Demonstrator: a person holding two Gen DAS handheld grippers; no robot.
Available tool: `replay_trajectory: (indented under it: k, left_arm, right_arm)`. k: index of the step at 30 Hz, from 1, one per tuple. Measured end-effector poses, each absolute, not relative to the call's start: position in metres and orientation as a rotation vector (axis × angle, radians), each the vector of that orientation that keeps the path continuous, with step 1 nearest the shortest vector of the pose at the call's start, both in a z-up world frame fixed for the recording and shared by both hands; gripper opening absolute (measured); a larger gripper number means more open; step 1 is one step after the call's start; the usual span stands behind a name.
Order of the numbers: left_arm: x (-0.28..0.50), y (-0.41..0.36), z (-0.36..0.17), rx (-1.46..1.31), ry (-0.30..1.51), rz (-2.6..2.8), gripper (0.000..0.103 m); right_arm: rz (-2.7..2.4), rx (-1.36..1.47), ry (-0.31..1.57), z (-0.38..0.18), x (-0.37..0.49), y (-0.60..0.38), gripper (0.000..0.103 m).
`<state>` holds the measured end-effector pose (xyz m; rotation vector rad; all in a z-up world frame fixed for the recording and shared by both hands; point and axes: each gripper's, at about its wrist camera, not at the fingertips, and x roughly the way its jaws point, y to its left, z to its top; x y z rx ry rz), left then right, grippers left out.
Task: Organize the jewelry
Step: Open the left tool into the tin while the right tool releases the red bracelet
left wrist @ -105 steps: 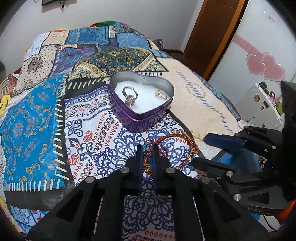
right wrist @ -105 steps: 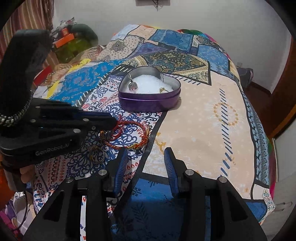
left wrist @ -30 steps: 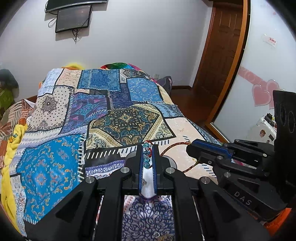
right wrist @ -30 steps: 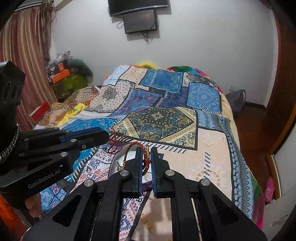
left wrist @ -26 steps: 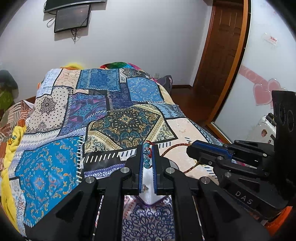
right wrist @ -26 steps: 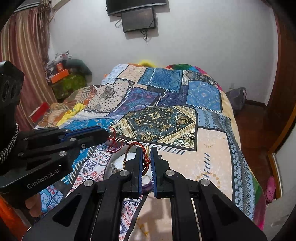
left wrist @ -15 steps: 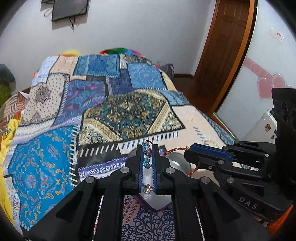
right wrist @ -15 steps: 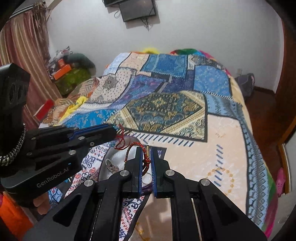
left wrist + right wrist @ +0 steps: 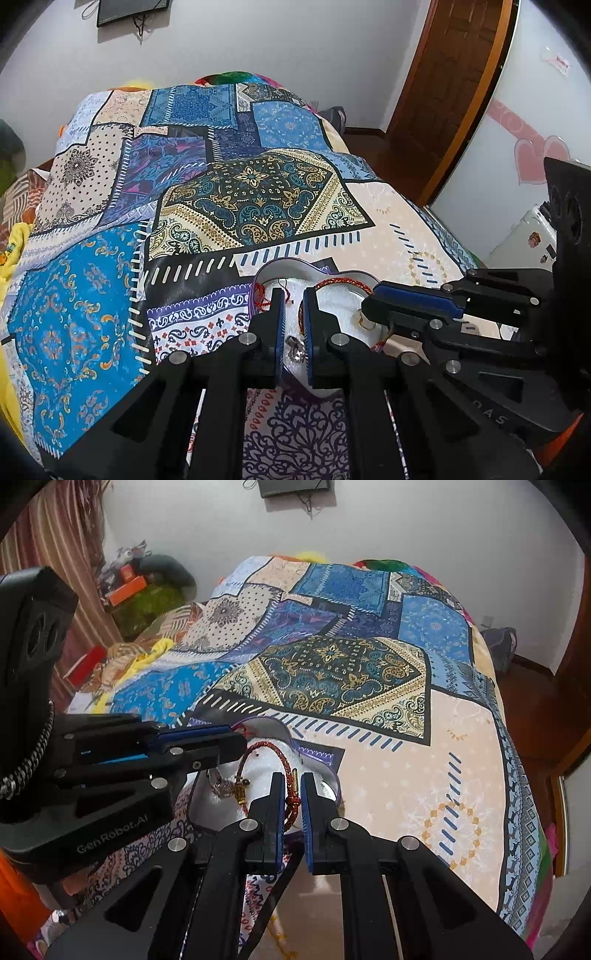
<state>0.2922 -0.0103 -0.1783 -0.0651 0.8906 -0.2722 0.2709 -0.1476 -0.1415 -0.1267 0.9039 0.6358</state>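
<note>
A purple heart-shaped tin (image 9: 282, 263) (image 9: 283, 732) with white padding lies on the quilt, just under both grippers. A red braided bracelet (image 9: 286, 762) (image 9: 341, 282) is stretched over the padding. My right gripper (image 9: 293, 786) is shut on its knotted end beside a gold tip. My left gripper (image 9: 293, 308) is shut on the bracelet's thin red cord at the other end. Each gripper shows in the other's view: the left gripper (image 9: 238, 744) and the right gripper (image 9: 369, 306). A stone ring (image 9: 221, 786) (image 9: 295, 347) and a gold ring (image 9: 364, 324) lie in the tin.
The patchwork quilt (image 9: 258, 199) covers the whole bed. A wooden door (image 9: 454, 74) and a white cabinet with pink hearts (image 9: 532, 162) stand to the right. Boxes and clutter (image 9: 140, 590) lie by the striped curtain on the left.
Both grippers have sunk toward the tin with the bracelet held between them and tilted further down. The tin's padding and rings now show around the fingers.
</note>
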Motion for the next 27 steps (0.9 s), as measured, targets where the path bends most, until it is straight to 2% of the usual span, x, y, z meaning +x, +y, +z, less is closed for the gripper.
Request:
replay_trajectory:
  k: [10, 13, 15, 16, 18, 19, 21, 23, 27]
  left_arm:
    - [0.280, -0.007, -0.165, -0.043, 0.860, -0.257, 0.007]
    - [0.274, -0.005, -0.161, -0.037, 0.851, -0.247, 0.007]
    - [0.270, -0.002, -0.158, -0.034, 0.847, -0.238, 0.008]
    - [0.268, -0.001, -0.157, -0.034, 0.845, -0.235, 0.009]
    - [0.263, 0.002, -0.155, -0.034, 0.841, -0.226, 0.012]
    - [0.262, 0.003, -0.154, -0.034, 0.838, -0.223, 0.014]
    - [0.257, 0.006, -0.151, -0.033, 0.833, -0.214, 0.019]
    - [0.251, 0.009, -0.147, -0.033, 0.824, -0.203, 0.030]
    - [0.238, 0.012, -0.140, -0.031, 0.809, -0.193, 0.034]
  right_arm:
    - [0.621, -0.169, 0.888, -0.139, 0.263, -0.143, 0.009]
    - [0.604, -0.188, 0.873, -0.136, 0.261, -0.142, 0.013]
    - [0.598, -0.192, 0.861, -0.133, 0.258, -0.142, 0.020]
    - [0.595, -0.193, 0.855, -0.131, 0.258, -0.142, 0.023]
    - [0.587, -0.192, 0.837, -0.127, 0.256, -0.143, 0.038]
    - [0.585, -0.192, 0.828, -0.125, 0.255, -0.143, 0.041]
    - [0.583, -0.195, 0.814, -0.121, 0.252, -0.143, 0.043]
    - [0.579, -0.198, 0.806, -0.117, 0.249, -0.143, 0.043]
    - [0.579, -0.199, 0.790, -0.109, 0.241, -0.143, 0.043]
